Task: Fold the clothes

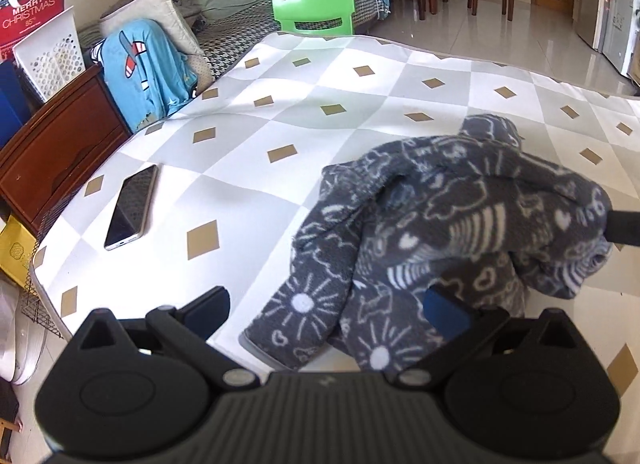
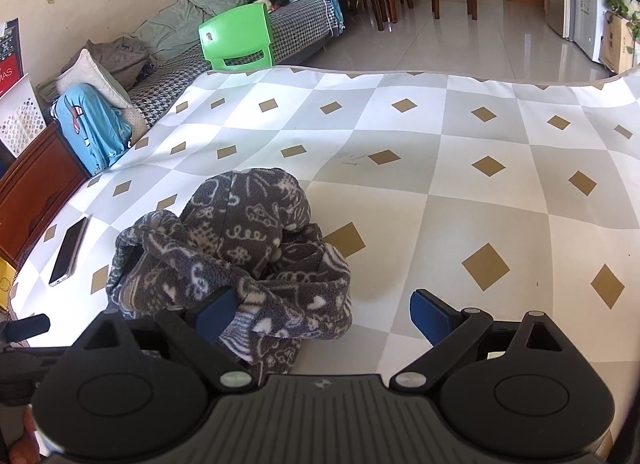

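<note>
A crumpled grey fleece garment (image 1: 440,224) with white doodle print lies bunched on the checked tablecloth (image 1: 360,104). My left gripper (image 1: 326,312) is open; the garment's near hem lies between its fingers and over the right fingertip (image 1: 446,310). In the right wrist view the same garment (image 2: 248,252) sits heaped at the lower left. My right gripper (image 2: 322,314) is open wide, its left fingertip (image 2: 214,312) pressed against the fleece and its right fingertip (image 2: 432,314) over bare cloth (image 2: 440,184). The right gripper's tip (image 1: 624,228) shows at the garment's right side.
A phone (image 1: 130,206) lies face up near the table's left edge. Past the far edge stand a green plastic chair (image 1: 312,4) and a sofa piled with clothes, with a blue garment (image 1: 148,68) draped on it. A wooden cabinet (image 1: 60,152) flanks the left.
</note>
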{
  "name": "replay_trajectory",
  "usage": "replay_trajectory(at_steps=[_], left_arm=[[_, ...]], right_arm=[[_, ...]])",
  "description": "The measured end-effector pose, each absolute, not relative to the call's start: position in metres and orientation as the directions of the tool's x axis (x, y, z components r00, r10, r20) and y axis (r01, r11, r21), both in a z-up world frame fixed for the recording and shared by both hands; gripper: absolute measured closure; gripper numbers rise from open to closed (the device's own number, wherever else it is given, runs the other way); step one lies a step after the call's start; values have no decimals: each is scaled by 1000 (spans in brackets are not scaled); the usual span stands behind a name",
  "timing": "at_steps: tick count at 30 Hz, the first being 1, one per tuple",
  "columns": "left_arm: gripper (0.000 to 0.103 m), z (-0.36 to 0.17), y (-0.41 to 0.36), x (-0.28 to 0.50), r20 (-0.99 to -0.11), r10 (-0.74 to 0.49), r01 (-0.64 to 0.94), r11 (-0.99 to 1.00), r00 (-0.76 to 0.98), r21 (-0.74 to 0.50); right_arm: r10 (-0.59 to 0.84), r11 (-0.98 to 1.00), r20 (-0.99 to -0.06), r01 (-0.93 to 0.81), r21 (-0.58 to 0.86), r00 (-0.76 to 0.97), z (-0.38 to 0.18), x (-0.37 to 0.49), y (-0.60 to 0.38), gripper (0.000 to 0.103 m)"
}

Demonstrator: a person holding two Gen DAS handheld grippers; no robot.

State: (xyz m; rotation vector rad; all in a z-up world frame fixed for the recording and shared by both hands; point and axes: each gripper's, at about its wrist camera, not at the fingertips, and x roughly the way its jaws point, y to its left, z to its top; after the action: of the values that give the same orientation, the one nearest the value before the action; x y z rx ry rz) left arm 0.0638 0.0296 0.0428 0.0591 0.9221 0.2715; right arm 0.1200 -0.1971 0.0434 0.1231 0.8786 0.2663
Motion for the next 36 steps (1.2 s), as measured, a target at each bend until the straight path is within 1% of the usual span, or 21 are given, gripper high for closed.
replay_trajectory(at_steps=[7, 11, 14, 18, 23, 28, 34, 36], left_arm=[[0, 61, 62, 80, -733, 348, -287, 934, 585, 214], [0, 59, 81, 90, -730, 388, -331, 915, 563, 231], [0, 47, 91, 101, -741, 422, -353, 898, 522, 262], [0, 22, 100, 118, -751, 477, -362, 871, 457, 332], [0, -6, 100, 134, -728, 554, -336, 830, 403, 446], [0, -32, 91, 140, -788, 505, -273, 861, 353, 430], [0, -45, 71, 142, -790, 488, -204, 873, 372, 443], [0, -47, 68, 143, -793, 483, -201, 876, 372, 439]], right_arm=[[265, 963, -737, -127, 239, 622, 42, 129, -202, 9], [234, 963, -716, -55, 264, 658, 47, 134, -210, 9], [215, 961, -707, -18, 275, 674, 49, 139, -216, 9], [152, 972, -742, 37, 232, 653, 37, 149, -217, 9], [140, 978, -793, 42, 204, 593, 10, 156, -207, 9], [182, 976, -830, 4, 216, 528, -13, 156, -192, 9], [212, 976, -851, -58, 210, 480, -30, 152, -179, 9], [230, 971, -862, -53, 231, 452, -37, 152, -179, 9]])
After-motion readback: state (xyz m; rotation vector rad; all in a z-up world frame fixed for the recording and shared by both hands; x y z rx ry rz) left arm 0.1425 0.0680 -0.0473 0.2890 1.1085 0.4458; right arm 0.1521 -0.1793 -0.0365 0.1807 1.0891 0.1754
